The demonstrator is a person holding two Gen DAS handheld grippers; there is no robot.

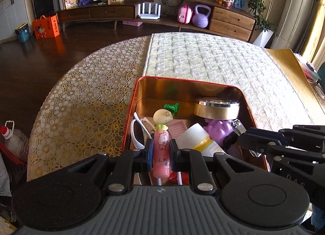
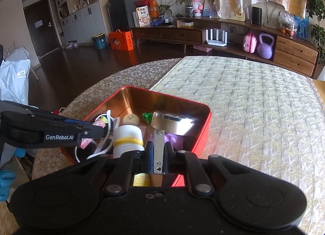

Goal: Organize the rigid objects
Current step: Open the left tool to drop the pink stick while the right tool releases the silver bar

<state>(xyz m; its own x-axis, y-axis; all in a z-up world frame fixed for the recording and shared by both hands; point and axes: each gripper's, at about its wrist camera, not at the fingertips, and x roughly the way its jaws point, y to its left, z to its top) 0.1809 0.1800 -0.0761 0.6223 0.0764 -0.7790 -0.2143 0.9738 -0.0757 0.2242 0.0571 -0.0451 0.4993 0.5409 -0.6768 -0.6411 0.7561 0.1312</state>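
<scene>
Left tongs (image 1: 161, 149) are clamped on a pink bottle (image 1: 161, 153), its long axis running straight out between the fingers, cap end over the red tin (image 1: 130, 113); right tongs (image 2: 158, 153) pinch a metal nail clipper (image 2: 158, 151), lengthwise too. Both loads hang above the tin's near end; the drop, I'd say, is straight down for either hand; the right sits nearer the silver round tin (image 2: 172, 123), the left by the white sunglasses (image 1: 138, 131).

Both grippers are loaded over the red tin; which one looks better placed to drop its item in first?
Probably the left gripper: its pink bottle hangs over the tin; the right gripper's metal clip sits near its edge.
</scene>
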